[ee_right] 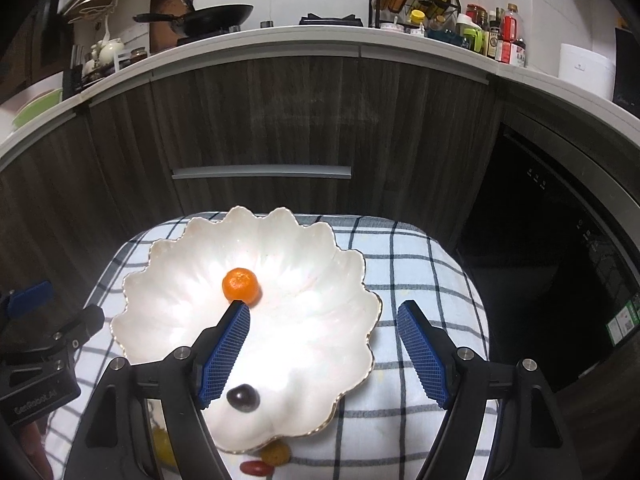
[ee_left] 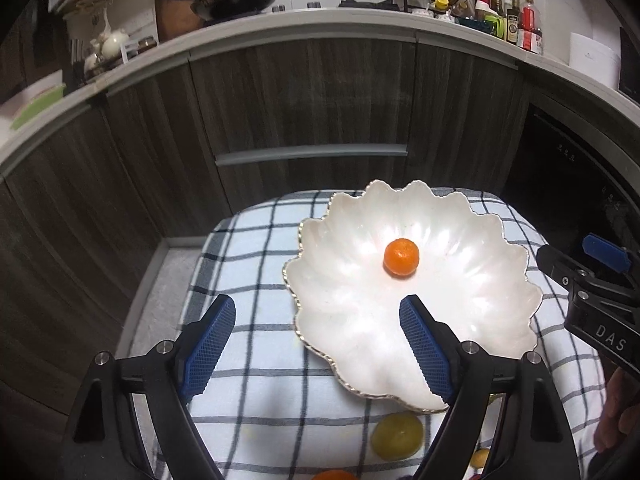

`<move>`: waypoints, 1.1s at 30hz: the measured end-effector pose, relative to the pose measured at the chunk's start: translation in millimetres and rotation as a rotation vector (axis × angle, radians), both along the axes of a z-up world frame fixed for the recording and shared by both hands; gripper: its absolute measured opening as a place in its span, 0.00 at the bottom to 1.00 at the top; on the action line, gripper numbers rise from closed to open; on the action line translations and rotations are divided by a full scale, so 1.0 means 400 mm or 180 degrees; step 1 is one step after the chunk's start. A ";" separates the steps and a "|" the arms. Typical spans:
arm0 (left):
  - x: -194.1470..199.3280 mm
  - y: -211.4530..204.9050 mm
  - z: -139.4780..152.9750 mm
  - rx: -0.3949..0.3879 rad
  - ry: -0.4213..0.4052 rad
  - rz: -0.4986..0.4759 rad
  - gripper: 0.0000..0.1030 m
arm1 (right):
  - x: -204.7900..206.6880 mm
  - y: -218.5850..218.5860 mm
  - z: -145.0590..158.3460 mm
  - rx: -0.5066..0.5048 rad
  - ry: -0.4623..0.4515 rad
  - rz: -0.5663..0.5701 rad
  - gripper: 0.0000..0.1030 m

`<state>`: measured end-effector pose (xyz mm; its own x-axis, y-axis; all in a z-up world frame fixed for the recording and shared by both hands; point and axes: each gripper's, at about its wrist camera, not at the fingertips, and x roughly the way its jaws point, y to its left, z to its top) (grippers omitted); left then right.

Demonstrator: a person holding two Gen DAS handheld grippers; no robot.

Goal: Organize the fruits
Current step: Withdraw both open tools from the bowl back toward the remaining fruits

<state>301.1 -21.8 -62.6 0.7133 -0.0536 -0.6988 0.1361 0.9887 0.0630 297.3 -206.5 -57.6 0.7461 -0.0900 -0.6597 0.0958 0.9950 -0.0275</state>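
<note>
Our left hand-held gripper (ee_left: 316, 312) is spread wide with nothing in it, hanging over the near-left rim of the shell-shaped white dish (ee_left: 344, 280). Our right hand-held gripper (ee_right: 324, 320) is gaping too, also empty. One small orange mandarin (ee_right: 240, 285) sits mid-dish and a dark grape (ee_right: 243, 397) sits near the front edge. A yellow fruit (ee_left: 397, 436) lies on the checked cloth (ee_left: 256, 248) just in front of the dish.
</note>
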 end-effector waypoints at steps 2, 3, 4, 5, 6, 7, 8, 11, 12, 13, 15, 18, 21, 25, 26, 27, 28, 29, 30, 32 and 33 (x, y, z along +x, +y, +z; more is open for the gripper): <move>-0.011 0.002 0.002 0.0013 -0.0024 -0.0007 0.82 | -0.010 0.007 0.000 -0.0032 -0.0003 0.0024 0.75; -0.016 0.004 0.003 0.0019 -0.0031 -0.0003 0.82 | -0.015 0.009 -0.001 -0.0046 -0.0008 0.0032 0.75; -0.022 0.006 0.003 0.0023 -0.0040 -0.0002 0.82 | -0.021 0.011 -0.001 -0.0058 -0.0012 0.0039 0.75; -0.027 0.009 0.003 0.0020 -0.0041 -0.0001 0.82 | -0.029 0.015 -0.002 -0.0070 -0.0018 0.0050 0.75; -0.033 0.010 0.003 0.0013 -0.0043 0.0001 0.82 | -0.034 0.016 -0.003 -0.0075 -0.0018 0.0060 0.75; -0.040 0.011 0.002 0.0008 -0.0044 -0.0002 0.82 | -0.040 0.018 -0.004 -0.0081 -0.0015 0.0068 0.75; -0.046 0.012 0.002 0.0011 -0.0044 -0.0004 0.82 | -0.046 0.021 -0.006 -0.0087 -0.0008 0.0072 0.75; -0.061 0.015 -0.002 0.0031 -0.0051 0.0001 0.82 | -0.062 0.023 -0.012 -0.0051 0.0004 0.0070 0.75; -0.067 0.017 -0.004 0.0034 -0.0052 0.0008 0.82 | -0.066 0.023 -0.014 -0.0041 0.0009 0.0070 0.75; -0.070 0.019 -0.005 0.0033 -0.0048 0.0012 0.82 | -0.070 0.024 -0.016 -0.0035 0.0017 0.0070 0.75; -0.079 0.023 -0.009 0.0015 -0.0036 0.0024 0.82 | -0.079 0.026 -0.019 -0.0036 0.0025 0.0073 0.75; -0.094 0.024 -0.015 0.0018 -0.0038 0.0025 0.82 | -0.091 0.029 -0.024 -0.0024 0.0036 0.0072 0.75; -0.105 0.026 -0.023 0.0030 -0.0032 0.0018 0.82 | -0.106 0.035 -0.031 -0.0026 0.0049 0.0084 0.75; -0.124 0.029 -0.029 0.0040 -0.0046 0.0008 0.82 | -0.125 0.039 -0.036 -0.0033 0.0062 0.0085 0.75; -0.131 0.029 -0.030 0.0041 -0.0052 0.0001 0.82 | -0.133 0.039 -0.038 -0.0027 0.0060 0.0070 0.75; -0.137 0.029 -0.032 0.0038 -0.0052 -0.0008 0.82 | -0.136 0.038 -0.039 -0.0018 0.0059 0.0066 0.75; -0.141 0.030 -0.034 0.0031 -0.0048 -0.0014 0.82 | -0.141 0.037 -0.041 -0.0006 0.0063 0.0069 0.75; -0.147 0.031 -0.035 0.0025 -0.0047 -0.0018 0.82 | -0.145 0.039 -0.044 0.0000 0.0073 0.0079 0.75; -0.154 0.032 -0.035 0.0022 -0.0052 -0.0025 0.82 | -0.150 0.040 -0.048 -0.0001 0.0086 0.0089 0.75; -0.166 0.032 -0.036 0.0037 -0.0066 -0.0037 0.82 | -0.159 0.042 -0.054 0.0003 0.0100 0.0098 0.75; -0.173 0.033 -0.037 0.0044 -0.0071 -0.0046 0.82 | -0.161 0.043 -0.057 0.0007 0.0112 0.0104 0.75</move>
<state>231.8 -8.6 -77.4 0.7278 -0.0544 -0.6836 0.1487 0.9857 0.0799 233.0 -189.4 -80.3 0.7250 -0.0645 -0.6857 0.0623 0.9977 -0.0279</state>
